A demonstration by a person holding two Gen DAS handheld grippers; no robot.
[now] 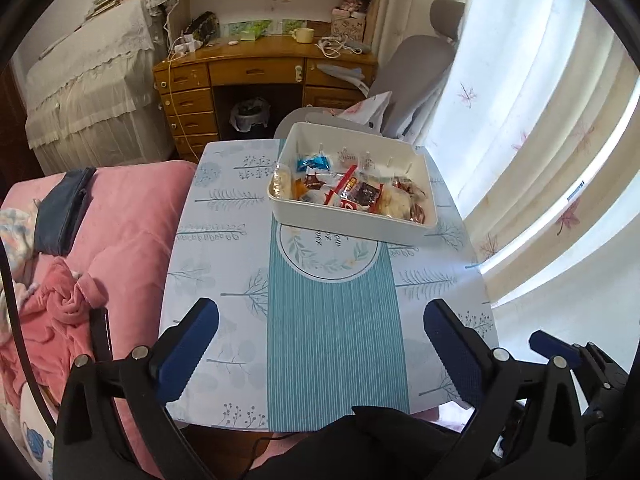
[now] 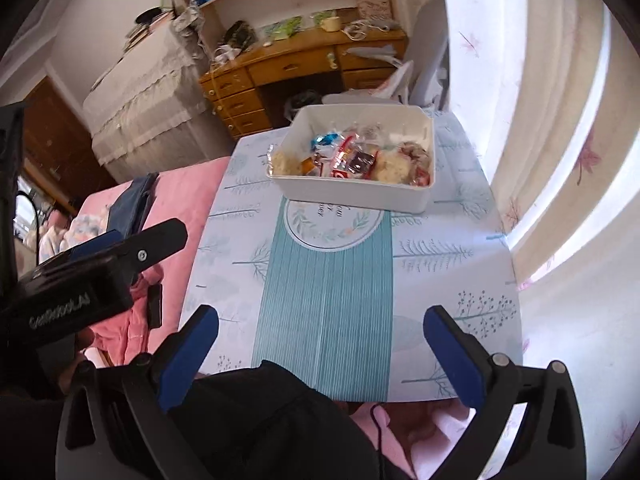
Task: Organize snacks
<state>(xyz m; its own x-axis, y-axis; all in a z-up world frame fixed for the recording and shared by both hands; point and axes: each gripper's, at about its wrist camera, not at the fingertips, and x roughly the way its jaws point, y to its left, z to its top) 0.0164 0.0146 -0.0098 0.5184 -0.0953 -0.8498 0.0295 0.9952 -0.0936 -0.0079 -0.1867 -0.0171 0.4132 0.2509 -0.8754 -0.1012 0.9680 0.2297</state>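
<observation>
Both pairs of tongs hang back at the near edge of the table (image 1: 224, 240), well apart from anything to grasp. The left tongs (image 1: 320, 344) stand wide with nothing between the blue pads, and the right tongs (image 2: 320, 344) are just as wide and just as empty. In the right wrist view the left tool shows at about 9 o'clock, off the table's edge and over the pink bedding (image 1: 120, 220).

The snacks (image 1: 352, 190) all lie in the white bin (image 1: 352, 220), which sits at the far end of the table, toward 12 o'clock from both tools, its near wall overlapping the round emblem on the teal runner (image 1: 332, 340). I can make out a blue wrapper at the back, red-and-white packets in the middle, pale bready pieces at the left and right ends. They lie heaped rather than sorted.

As for progress, I'd judge the job close to finished, if gathering was the aim: no packet lies loose on the cloth, and everything I can see is inside the bin. If tidy rows were wanted, that part is not done. Whether anything lies behind the bin I can't tell.
</observation>
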